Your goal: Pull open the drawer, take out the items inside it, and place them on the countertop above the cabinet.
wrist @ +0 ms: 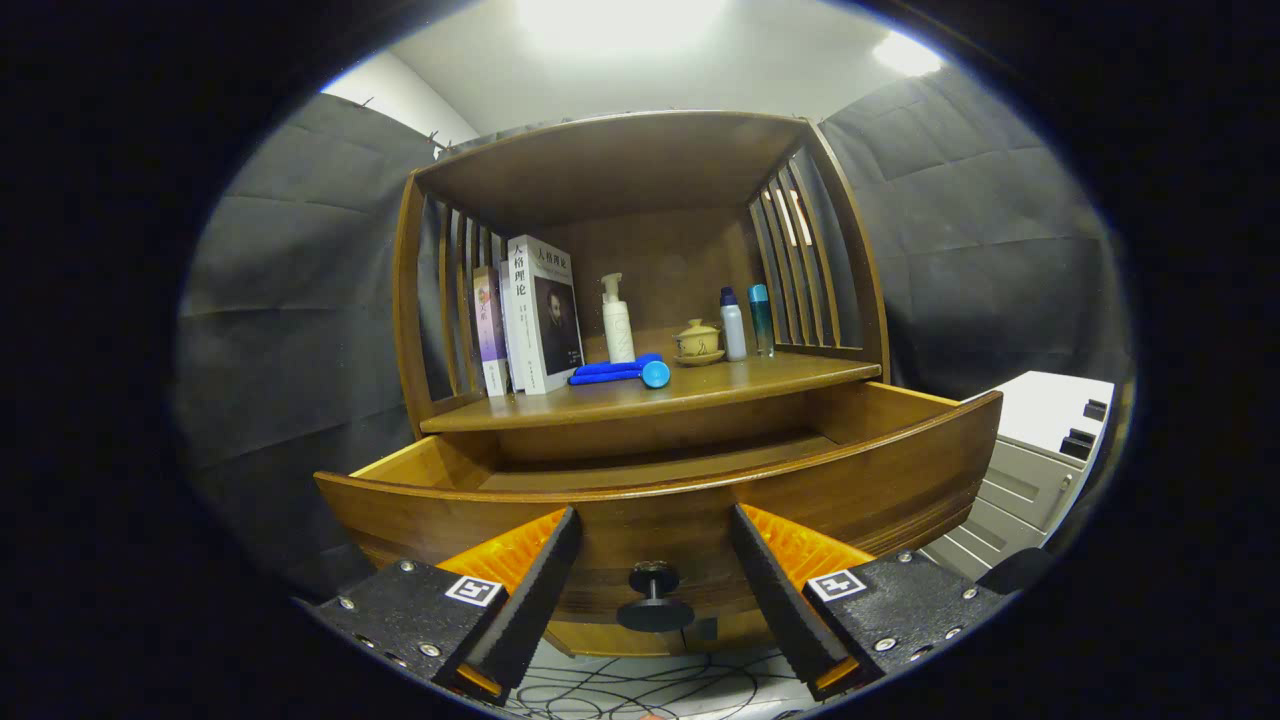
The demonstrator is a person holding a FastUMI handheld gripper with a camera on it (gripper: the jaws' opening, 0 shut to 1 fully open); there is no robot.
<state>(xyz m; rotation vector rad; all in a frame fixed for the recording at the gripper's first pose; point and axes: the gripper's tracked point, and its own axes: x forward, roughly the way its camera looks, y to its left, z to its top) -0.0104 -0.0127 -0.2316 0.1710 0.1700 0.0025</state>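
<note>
Tongs (652, 560) spread wide, empty, w/ drawer (660, 500) knob (652, 600) dead centre between; open drawer interior at 12 o'clock, contents hidden.

Gripper (652, 560) open, fingers apart either side of the knob (652, 598), not touching. Drawer (680, 500) pulled out at 12 o'clock. Countertop (650, 395) beyond carries books (535, 315), bottles (618, 320), blue item (622, 372).

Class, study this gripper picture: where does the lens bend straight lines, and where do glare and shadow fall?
Gripper view: the fisheye lens bows the open drawer front and the countertop edge into curves; ceiling lights blow out to white glare; the drawer's inside lies in shadow; the knob is sharp between the open gripper fingers.
</note>
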